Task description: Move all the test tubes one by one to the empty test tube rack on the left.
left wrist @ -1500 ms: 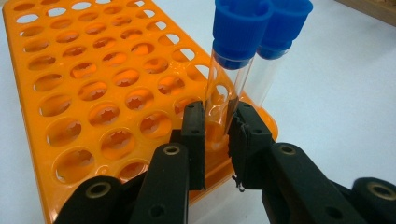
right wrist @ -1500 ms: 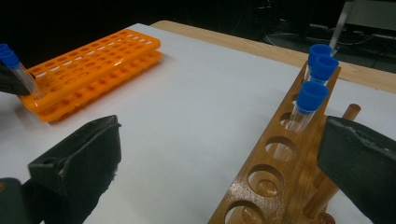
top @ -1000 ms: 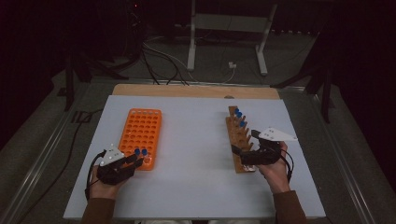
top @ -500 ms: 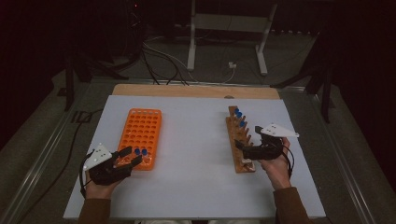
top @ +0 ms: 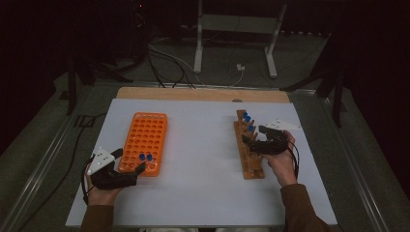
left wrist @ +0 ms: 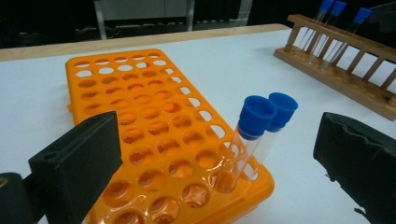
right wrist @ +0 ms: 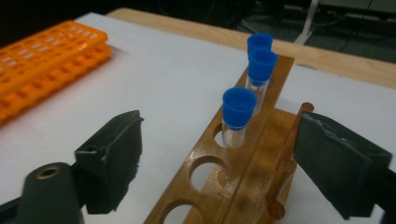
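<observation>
High view – left gripper (top: 126,166): jaws apart, nothing between them; they have just been opening. It sits at the near end of the orange rack (top: 143,142), with two blue-capped tubes (top: 145,157) just ahead of its tips, so it looks to have let one go there.
High view – right gripper (top: 255,137): jaws apart over the wooden rack (top: 248,150) and have just been narrowing, nothing pinched yet. The remaining tubes stand just beyond its tips, toward the rack's far end.

Left gripper view – jaws: wide apart and empty, one at each lower corner.
Left gripper view – tubes (left wrist: 254,135): two, upright, side by side in the nearest corner holes of the orange rack (left wrist: 140,121), between the jaws and just ahead, caps touching. The holes keep them standing unaided.
Left gripper view – wooden rack (left wrist: 345,77): far off to the right, well apart.

Right gripper view – jaws: apart, straddling the wooden rack (right wrist: 243,168).
Right gripper view – nearest tube (right wrist: 236,117): upright, centred ahead, not touched; likely the next pick, being first in line.
Right gripper view – other tubes (right wrist: 259,65): two behind it.
</observation>
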Demonstrator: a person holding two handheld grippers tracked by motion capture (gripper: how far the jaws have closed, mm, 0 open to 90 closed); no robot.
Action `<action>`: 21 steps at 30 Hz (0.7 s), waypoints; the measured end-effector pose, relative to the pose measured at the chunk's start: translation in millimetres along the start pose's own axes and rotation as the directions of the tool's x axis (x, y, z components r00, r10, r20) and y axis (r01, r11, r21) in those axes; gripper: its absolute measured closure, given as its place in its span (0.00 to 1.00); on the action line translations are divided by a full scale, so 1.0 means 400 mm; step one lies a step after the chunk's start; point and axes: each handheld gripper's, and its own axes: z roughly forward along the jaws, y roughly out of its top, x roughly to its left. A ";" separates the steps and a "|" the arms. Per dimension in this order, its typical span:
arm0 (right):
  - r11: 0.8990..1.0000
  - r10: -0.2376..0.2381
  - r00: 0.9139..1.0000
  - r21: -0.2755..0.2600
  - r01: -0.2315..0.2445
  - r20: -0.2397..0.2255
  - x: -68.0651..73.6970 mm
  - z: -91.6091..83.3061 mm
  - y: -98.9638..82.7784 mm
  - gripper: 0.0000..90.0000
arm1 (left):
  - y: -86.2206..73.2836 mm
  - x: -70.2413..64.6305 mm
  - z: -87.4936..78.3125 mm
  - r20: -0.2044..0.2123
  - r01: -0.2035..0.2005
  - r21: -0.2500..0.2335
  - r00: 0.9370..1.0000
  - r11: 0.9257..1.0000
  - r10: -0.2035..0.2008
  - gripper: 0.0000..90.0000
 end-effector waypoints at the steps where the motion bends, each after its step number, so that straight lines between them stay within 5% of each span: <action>1: 1.000 0.001 1.000 0.013 -0.001 0.006 -0.003 0.008 0.001 0.21 | 0.000 0.000 0.000 -0.004 -0.001 0.000 1.000 1.000 0.001 0.02; 6: 0.999 -0.019 1.000 0.027 0.018 0.012 -0.005 0.031 -0.002 0.54 | -0.002 0.002 0.001 -0.012 0.004 0.003 1.000 1.000 -0.004 0.02; 12: 0.999 -0.028 0.999 0.016 0.027 0.036 -0.004 0.041 -0.006 0.76 | -0.003 0.003 0.002 -0.014 0.004 0.006 1.000 1.000 -0.004 0.02; 21: 0.998 -0.058 0.997 0.020 0.057 0.055 -0.001 0.047 -0.005 0.85 | -0.005 0.002 0.004 -0.017 0.008 0.008 1.000 1.000 -0.008 0.02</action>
